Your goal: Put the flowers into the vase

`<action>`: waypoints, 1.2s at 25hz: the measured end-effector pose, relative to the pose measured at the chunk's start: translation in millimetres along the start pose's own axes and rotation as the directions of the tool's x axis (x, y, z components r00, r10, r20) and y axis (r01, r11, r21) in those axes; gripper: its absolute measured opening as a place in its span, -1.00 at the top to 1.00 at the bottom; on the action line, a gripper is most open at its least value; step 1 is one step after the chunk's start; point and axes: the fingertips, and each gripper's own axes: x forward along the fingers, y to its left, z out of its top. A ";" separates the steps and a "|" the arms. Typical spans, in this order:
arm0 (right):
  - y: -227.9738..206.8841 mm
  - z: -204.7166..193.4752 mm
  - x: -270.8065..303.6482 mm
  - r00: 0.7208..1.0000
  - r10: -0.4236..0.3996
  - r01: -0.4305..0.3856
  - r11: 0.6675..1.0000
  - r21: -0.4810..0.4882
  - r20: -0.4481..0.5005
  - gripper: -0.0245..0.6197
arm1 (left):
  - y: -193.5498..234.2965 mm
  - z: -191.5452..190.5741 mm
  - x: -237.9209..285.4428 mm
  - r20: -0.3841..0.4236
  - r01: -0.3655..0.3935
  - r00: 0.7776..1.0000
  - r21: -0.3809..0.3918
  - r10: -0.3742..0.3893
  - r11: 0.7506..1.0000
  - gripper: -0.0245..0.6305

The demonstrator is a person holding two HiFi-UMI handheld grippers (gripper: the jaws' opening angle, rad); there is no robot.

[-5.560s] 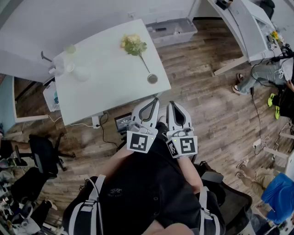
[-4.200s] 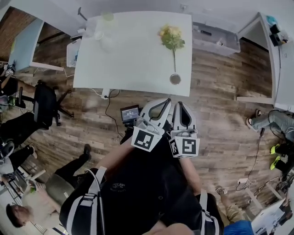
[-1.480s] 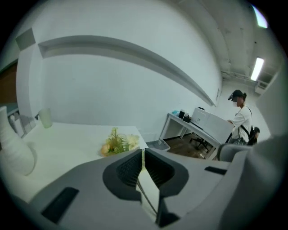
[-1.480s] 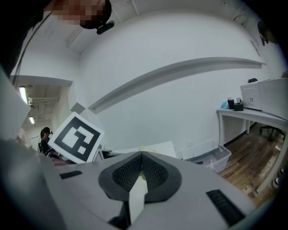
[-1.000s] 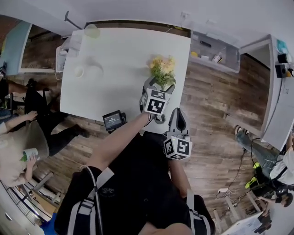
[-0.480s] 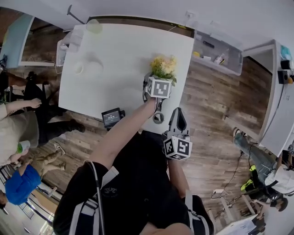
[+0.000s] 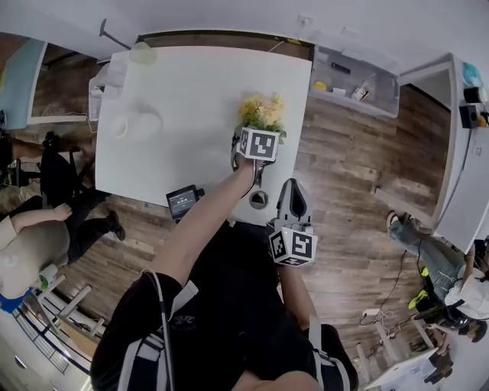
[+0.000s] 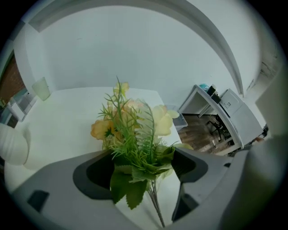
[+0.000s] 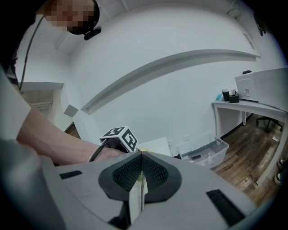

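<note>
The left tool straddles the flowers, jaws apart. Closing on leaves rather than stems might let them slip. The right tool, back from the flowers, is clenched empty.

A white table stands on a brown wood-plank floor, close to the plain white wall of a workroom. Just beside the table, along the same wall, sits a clear plastic storage bin holding small items. A second white desk runs down the room's right side; in the right gripper view it carries a pale boxy machine. There too, a pale ledge runs along the wall. The light is soft and even, with faint shadows.
</note>
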 end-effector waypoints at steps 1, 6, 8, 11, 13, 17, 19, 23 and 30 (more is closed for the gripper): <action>-1.1 -0.2 0.8 1.000 -0.001 0.001 1.000 0.002 -0.001 0.87 | -0.3 -0.2 2.9 -0.009 0.001 1.000 0.007 -0.001 1.000 -0.30; -5.6 1.2 4.0 1.000 -0.010 0.010 1.000 0.010 -0.008 0.88 | 1.0 -5.3 15.2 -0.072 -0.003 0.997 0.038 0.005 0.999 -0.30; -7.0 1.7 5.8 1.000 -0.014 0.014 1.000 0.012 -0.009 0.88 | 2.5 -6.0 19.2 -0.085 -0.002 0.996 0.044 0.006 0.999 -0.30; -7.9 2.6 7.8 1.000 -0.017 0.017 1.000 0.012 -0.011 0.88 | 3.7 -6.3 23.8 -0.097 -0.001 0.995 0.056 0.006 0.998 -0.29; -8.1 2.6 8.0 1.000 -0.018 0.018 1.000 0.013 -0.012 0.88 | 5.1 -6.9 25.7 -0.107 0.001 0.994 0.061 0.006 0.998 -0.27; -8.3 1.8 7.3 1.000 -0.021 0.021 1.000 0.018 -0.017 0.88 | 7.9 -5.6 27.3 -0.116 -0.003 0.993 0.056 0.010 0.998 -0.17; -7.7 1.1 8.3 1.000 -0.019 0.019 1.000 0.019 -0.019 0.88 | 8.2 -4.7 28.6 -0.117 -0.009 0.993 0.061 0.016 0.998 -0.15; -3.8 1.8 8.6 1.000 -0.019 0.019 1.000 -0.003 -0.021 0.88 | 8.7 -4.1 29.1 -0.110 -0.025 0.993 0.056 0.031 0.998 -0.08; 7.2 10.0 13.9 0.999 -0.037 0.037 0.999 -0.024 -0.018 0.88 | 9.3 -1.9 25.3 -0.076 -0.047 0.996 0.040 0.050 0.998 0.06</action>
